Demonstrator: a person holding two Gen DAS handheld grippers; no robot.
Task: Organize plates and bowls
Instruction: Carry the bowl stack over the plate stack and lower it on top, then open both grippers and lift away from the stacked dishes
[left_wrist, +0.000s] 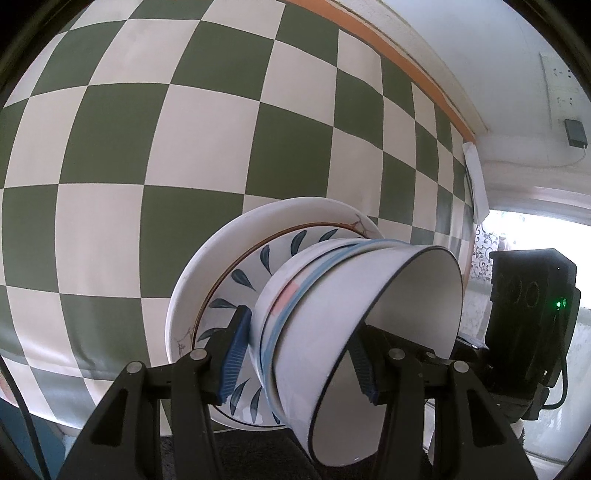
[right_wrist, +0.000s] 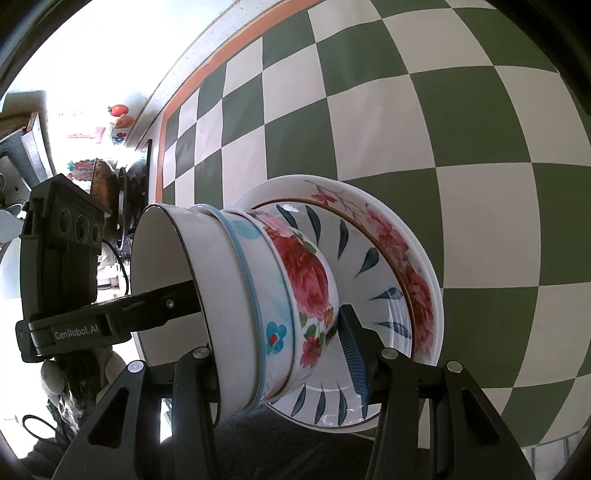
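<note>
A stack of nested bowls (left_wrist: 332, 325) sits on two stacked plates (left_wrist: 207, 273) on the green-and-white checked cloth. The top bowl is white with a dark rim (left_wrist: 417, 295). In the right wrist view the bowls (right_wrist: 258, 302) show blue and pink flower patterns, on a leaf-pattern plate (right_wrist: 369, 266) over a rose-pattern plate (right_wrist: 417, 280). My left gripper (left_wrist: 303, 354) is shut on the bowl stack, one finger outside, one inside the top bowl. My right gripper (right_wrist: 280, 354) is shut on the same stack from the opposite side.
The checked tablecloth (left_wrist: 147, 147) has an orange border (left_wrist: 406, 59) along its far edge beside a white wall. The other gripper's body shows in each view (left_wrist: 532, 302) (right_wrist: 62, 258). Cluttered kitchen items (right_wrist: 107, 177) stand beyond the table end.
</note>
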